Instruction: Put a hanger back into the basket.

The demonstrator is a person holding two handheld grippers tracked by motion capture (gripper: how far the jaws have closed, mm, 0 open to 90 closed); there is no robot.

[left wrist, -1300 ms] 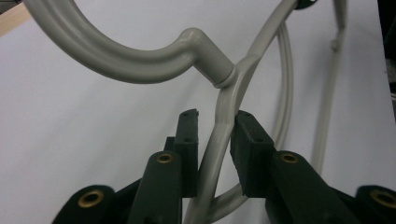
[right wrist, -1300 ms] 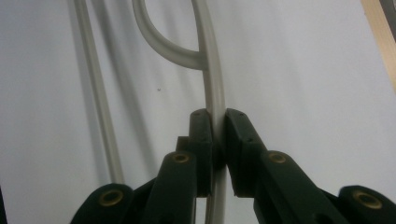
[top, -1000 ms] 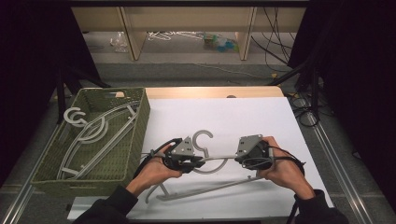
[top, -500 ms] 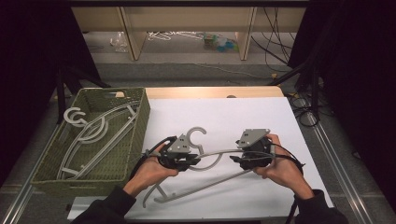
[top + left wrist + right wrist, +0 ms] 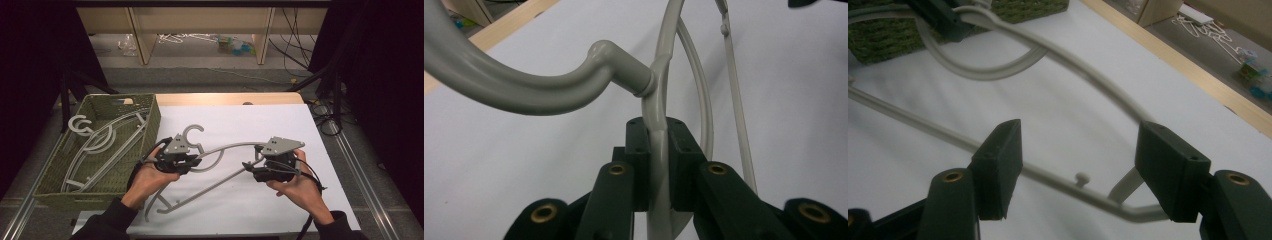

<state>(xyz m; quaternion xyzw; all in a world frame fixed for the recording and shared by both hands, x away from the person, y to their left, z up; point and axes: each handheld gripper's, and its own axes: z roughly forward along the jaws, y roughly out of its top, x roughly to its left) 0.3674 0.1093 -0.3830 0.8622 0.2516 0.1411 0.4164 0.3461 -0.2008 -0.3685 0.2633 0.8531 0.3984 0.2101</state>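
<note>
Two hand-held grippers were seen over a white sheet (image 5: 280,125) that covered a pale wooden table (image 5: 225,98). Between them a grey plastic hanger (image 5: 227,148) was held above the sheet, smooth and matt, with rounded tubular arms, a thin straight lower bar and a thick open hook. Its long axis was seen running roughly across the table from left to right, sloping from the person's lower left up toward the right hand. The hook was pointed away from the person, toward the far edge, beside the left gripper (image 5: 192,160).

Seen in the left gripper view, the left gripper's (image 5: 658,165) black jaws were clenched tight on the hanger's shoulder just below the neck of the hook. The right gripper's (image 5: 1080,172) jaws had just been opening; in its own view their blocky black pads stood apart, with the hanger's right end lying between them and not pressed. The right gripper (image 5: 252,170) was placed at that end in the high view.

At the left, a woven olive-green basket (image 5: 150,117) with a coarse ribbed weave was set against the sheet's edge, and similar grey hangers (image 5: 100,140) were laid in it.
</note>
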